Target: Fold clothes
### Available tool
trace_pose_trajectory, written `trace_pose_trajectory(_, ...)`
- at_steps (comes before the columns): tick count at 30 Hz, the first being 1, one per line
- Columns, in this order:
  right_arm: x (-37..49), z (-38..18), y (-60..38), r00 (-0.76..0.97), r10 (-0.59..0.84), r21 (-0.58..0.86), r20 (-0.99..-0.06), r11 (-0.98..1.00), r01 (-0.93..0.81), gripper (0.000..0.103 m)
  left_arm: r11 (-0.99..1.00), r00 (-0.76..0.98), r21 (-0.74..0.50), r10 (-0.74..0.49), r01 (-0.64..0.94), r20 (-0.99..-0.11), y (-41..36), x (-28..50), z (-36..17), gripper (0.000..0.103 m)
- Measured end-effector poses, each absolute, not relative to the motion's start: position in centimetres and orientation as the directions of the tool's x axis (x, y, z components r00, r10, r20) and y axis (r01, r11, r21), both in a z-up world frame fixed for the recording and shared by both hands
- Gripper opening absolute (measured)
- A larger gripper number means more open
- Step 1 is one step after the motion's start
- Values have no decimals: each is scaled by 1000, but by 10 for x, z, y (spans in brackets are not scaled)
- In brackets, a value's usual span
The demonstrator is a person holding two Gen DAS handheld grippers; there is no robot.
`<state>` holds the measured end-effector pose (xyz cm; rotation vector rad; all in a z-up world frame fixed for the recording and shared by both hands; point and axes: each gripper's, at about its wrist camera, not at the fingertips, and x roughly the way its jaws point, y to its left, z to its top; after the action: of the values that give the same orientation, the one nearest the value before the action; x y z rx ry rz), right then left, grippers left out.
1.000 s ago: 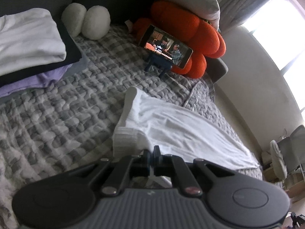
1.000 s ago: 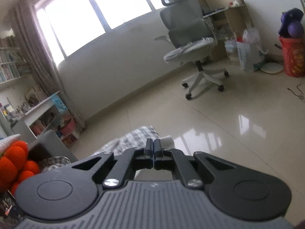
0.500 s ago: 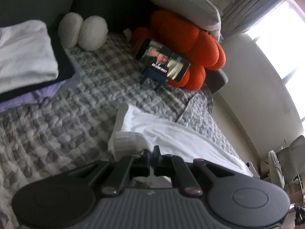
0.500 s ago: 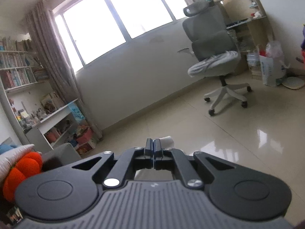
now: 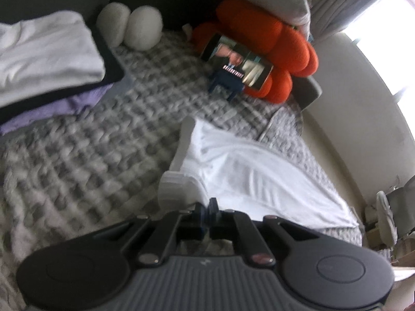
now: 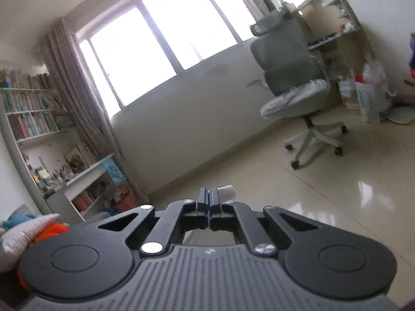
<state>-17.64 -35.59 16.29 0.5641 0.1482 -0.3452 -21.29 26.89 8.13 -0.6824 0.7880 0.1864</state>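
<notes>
The left tongs [image 5: 207,208] are pinched together on the near edge of a white garment [image 5: 249,171], at the ribbed cuff-like end that bunches just ahead of the fingertips. From there the garment stretches away to the right of the tongs, lying long and fairly flat along the edge of a grey checked blanket [image 5: 103,150]. Holding it by a corner this way looks meant to let the cloth be lifted and carried over itself for a fold.

The right tongs [image 6: 208,198] are also shut, and a small roll of white fabric [image 6: 227,191] pokes out just beyond and to the right of their tips. It is most likely the other end of the same garment, though this view points out at the room and does not show the connection. With both ends gripped, the cloth can be kept taut and its edges matched, which is probably why the two grips sit well apart.

Far ahead and to the left of the left tongs sits a pile of folded clothes [image 5: 49,51], white on top of dark and purple layers, apparently the place for finished pieces. A phone [image 5: 237,62] on a stand leans against an orange cushion [image 5: 272,41] well beyond the garment, clear of the folding area. An office chair [image 6: 295,77] stands on the floor far ahead of the right tongs.
</notes>
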Motion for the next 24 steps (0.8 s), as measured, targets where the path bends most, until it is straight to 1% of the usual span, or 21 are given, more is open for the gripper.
trace_pose_trajectory(5, -183, 151, -358, 914, -291, 504, -282, 765, 400, 0, 777, 695, -485, -87, -401, -714, 270, -217, 76, 2)
trace_pose_trajectory(13, -157, 151, -347, 917, -265, 487, -300, 784, 386, 0, 773, 661, -464, -77, -433, -746, 268, -202, 72, 2)
trace_pose_trajectory(19, -101, 151, -333, 913, -241, 447, -329, 812, 376, 0, 751, 601, -424, -46, -506, -798, 277, -153, 80, 3)
trace_pose_trajectory(24, -49, 151, -323, 903, -233, 403, -361, 834, 376, 0, 772, 541, -339, 7, -537, -841, 284, -99, 79, 3)
